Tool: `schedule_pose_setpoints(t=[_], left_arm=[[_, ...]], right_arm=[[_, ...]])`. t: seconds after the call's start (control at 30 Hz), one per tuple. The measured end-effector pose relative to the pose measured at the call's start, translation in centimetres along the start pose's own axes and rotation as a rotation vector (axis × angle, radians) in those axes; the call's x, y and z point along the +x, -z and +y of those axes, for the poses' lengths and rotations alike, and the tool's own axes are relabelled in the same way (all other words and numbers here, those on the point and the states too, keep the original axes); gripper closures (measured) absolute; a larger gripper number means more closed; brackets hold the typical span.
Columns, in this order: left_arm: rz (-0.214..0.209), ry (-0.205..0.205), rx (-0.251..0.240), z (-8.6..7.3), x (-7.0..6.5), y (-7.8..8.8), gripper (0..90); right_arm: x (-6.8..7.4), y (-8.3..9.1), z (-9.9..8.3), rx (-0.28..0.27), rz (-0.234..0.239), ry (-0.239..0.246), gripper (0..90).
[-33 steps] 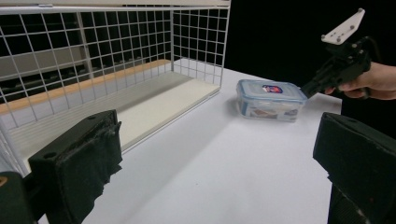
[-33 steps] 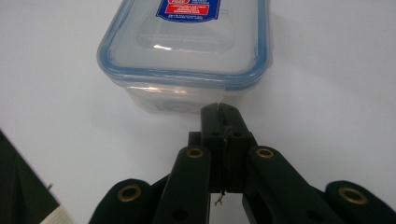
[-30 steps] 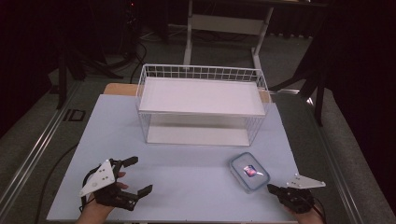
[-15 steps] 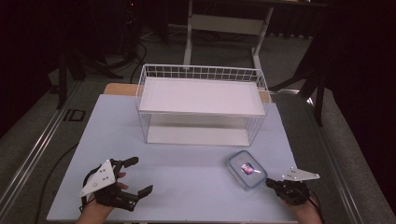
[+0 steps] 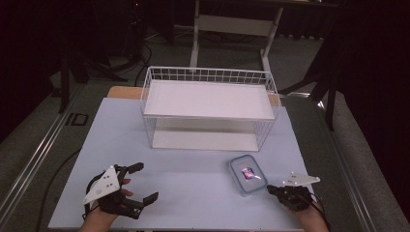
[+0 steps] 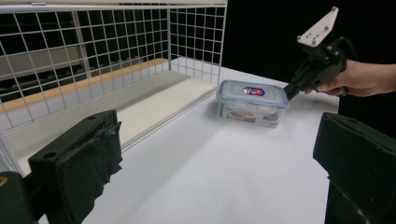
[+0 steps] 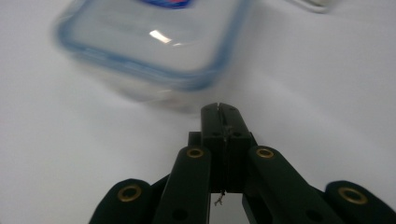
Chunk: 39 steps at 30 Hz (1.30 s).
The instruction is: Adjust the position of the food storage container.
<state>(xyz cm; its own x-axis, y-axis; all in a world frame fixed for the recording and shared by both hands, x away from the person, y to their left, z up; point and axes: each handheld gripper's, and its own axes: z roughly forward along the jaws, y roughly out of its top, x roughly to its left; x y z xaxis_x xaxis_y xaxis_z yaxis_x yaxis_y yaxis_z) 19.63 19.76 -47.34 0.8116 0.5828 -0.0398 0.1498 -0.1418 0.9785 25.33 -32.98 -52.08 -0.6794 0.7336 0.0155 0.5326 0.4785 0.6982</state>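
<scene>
White table (image 5: pixel 193 183): closed right gripper (image 5: pixel 270 189) beside container (image 5: pixel 247 174).

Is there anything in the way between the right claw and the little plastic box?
No, nothing visible. The right claw, jaws shut, points at the near corner of the plastic box, with just bare table between them.

in the right gripper view the lidded container (image 7: pixel 154 46) is blurred and cut off by the top edge, so its label cannot be read. in the left gripper view the left hand-held gripper (image 6: pixel 210 177) is cut at the lower left and lower right, and the wire basket (image 6: pixel 107 60) runs off the left and top edges. in the high view both forearms are cut by the bottom edge, and the container's label is too small to tell.
</scene>
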Motion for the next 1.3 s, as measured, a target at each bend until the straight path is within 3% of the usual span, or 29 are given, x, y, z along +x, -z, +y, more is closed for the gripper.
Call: schedule_pose_setpoints(t=[0.17, 0.3, 0.4, 0.73, 1.07, 1.17, 1.3], left_arm=[[0.002, -0.001, 0.002, 0.0, 0.0, 0.0, 2.0], [0.001, 0.001, 0.0, 0.0, 0.1, 0.0, 2.0], [0.0, 0.002, 0.0, 0.0, 0.1, 0.0, 2.0], [-0.001, 0.001, 0.004, 0.0, 0.0, -0.1, 2.0], [-0.002, 0.001, 0.002, 0.0, 0.0, 0.0, 2.0], [0.001, 0.0, 0.0, 0.0, 0.1, 0.1, 2.0], [0.001, 0.001, 0.0, 0.0, 0.1, 0.1, 2.0]], right_arm=[[-0.9, -0.9, 0.7, -0.005, -0.009, -0.025, 90.0], [0.0, -1.6, 1.1, 0.009, 0.02, -0.007, 90.0], [0.7, -1.9, 1.1, 0.008, 0.05, -0.019, 90.0], [5.1, -3.5, 2.5, 0.023, 0.165, 0.054, 90.0], [9.1, -6.6, 4.9, 0.023, 0.26, 0.141, 90.0], [9.1, -6.7, 5.0, 0.027, 0.248, 0.165, 90.0], [7.0, -5.9, 4.5, 0.03, 0.183, 0.133, 90.0]])
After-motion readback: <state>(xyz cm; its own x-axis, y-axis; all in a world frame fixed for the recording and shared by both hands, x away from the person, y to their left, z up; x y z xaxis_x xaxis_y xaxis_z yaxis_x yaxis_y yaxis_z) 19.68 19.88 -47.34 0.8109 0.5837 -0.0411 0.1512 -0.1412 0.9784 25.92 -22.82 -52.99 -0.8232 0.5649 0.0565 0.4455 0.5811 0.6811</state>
